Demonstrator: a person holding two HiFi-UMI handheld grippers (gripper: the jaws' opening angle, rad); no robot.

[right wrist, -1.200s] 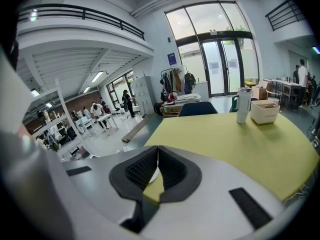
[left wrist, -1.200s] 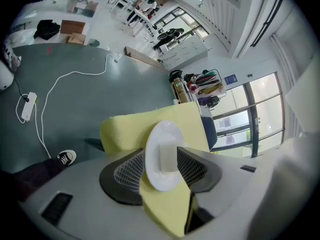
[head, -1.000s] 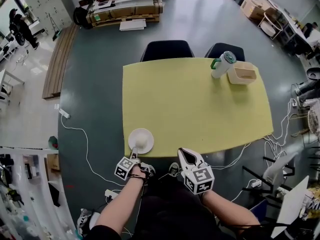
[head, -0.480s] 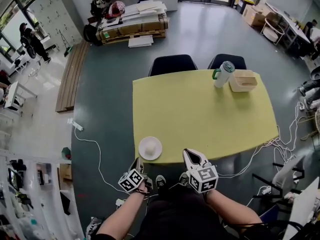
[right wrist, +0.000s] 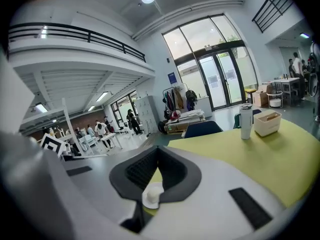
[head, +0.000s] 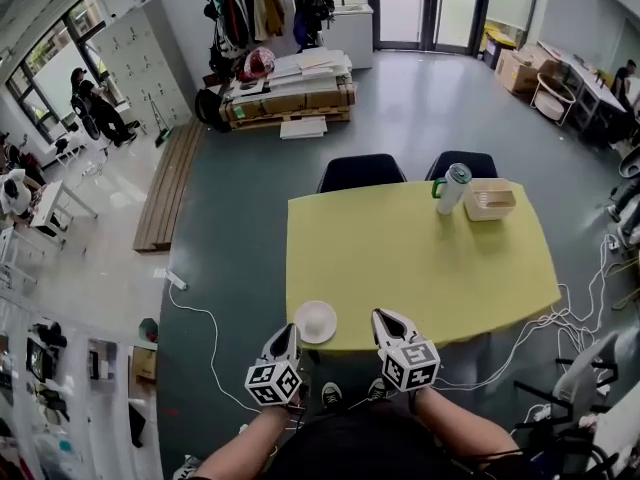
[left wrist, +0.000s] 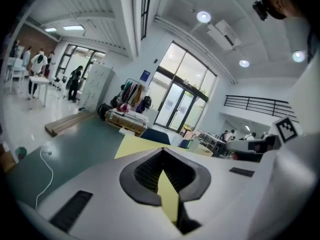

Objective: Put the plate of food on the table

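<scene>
A white plate (head: 316, 322) with a pale round piece of food rests on the near-left corner of the yellow table (head: 420, 258). My left gripper (head: 289, 329) hangs just off the table's near edge, beside the plate and apart from it, shut and empty. My right gripper (head: 383, 315) is at the near edge to the plate's right, also shut with nothing in it. In the left gripper view the closed jaws (left wrist: 161, 155) frame only a strip of table. In the right gripper view the plate (right wrist: 151, 196) shows through the gap below the closed jaws (right wrist: 159, 151).
A white tumbler with a green lid (head: 452, 188) and a beige box (head: 490, 200) stand at the table's far right. Two dark chairs (head: 362, 171) sit behind the table. Cables (head: 560, 318) trail on the floor to the right and left.
My left gripper has let go of the plate's rim, drawn back off the table edge and shut. The plate stays on the table corner. The head view has pulled back.
</scene>
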